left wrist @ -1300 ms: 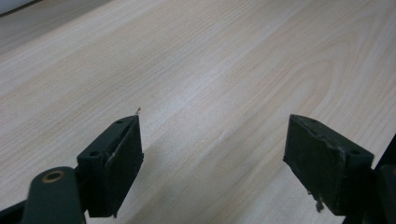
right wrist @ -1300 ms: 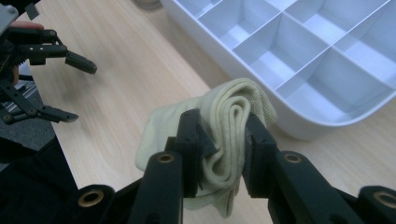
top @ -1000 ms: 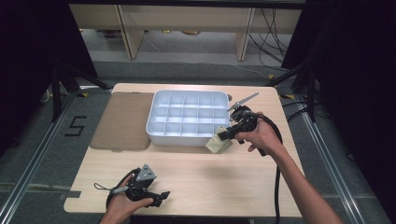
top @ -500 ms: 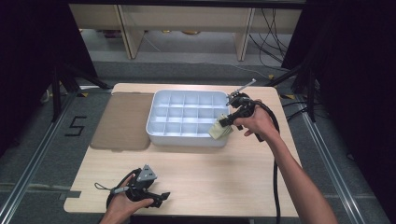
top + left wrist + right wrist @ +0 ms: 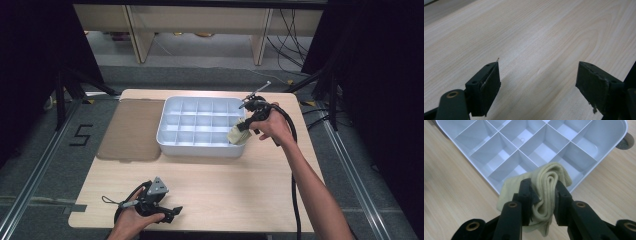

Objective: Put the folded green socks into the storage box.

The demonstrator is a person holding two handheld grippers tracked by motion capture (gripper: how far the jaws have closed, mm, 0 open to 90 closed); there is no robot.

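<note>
While the right gripper pinches the folded yellow cloth above the white divided tray's near right corner, it looks soft and light, best held across its folds. Over bare table, the left gripper gapes wide, empty.

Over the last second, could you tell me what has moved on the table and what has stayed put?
The right gripper, shut on a folded pale cloth, carried it from the table just in front of the white tray to above the tray's near right corner. The left gripper stayed open at the table's near edge; tray and brown mat did not move.
</note>
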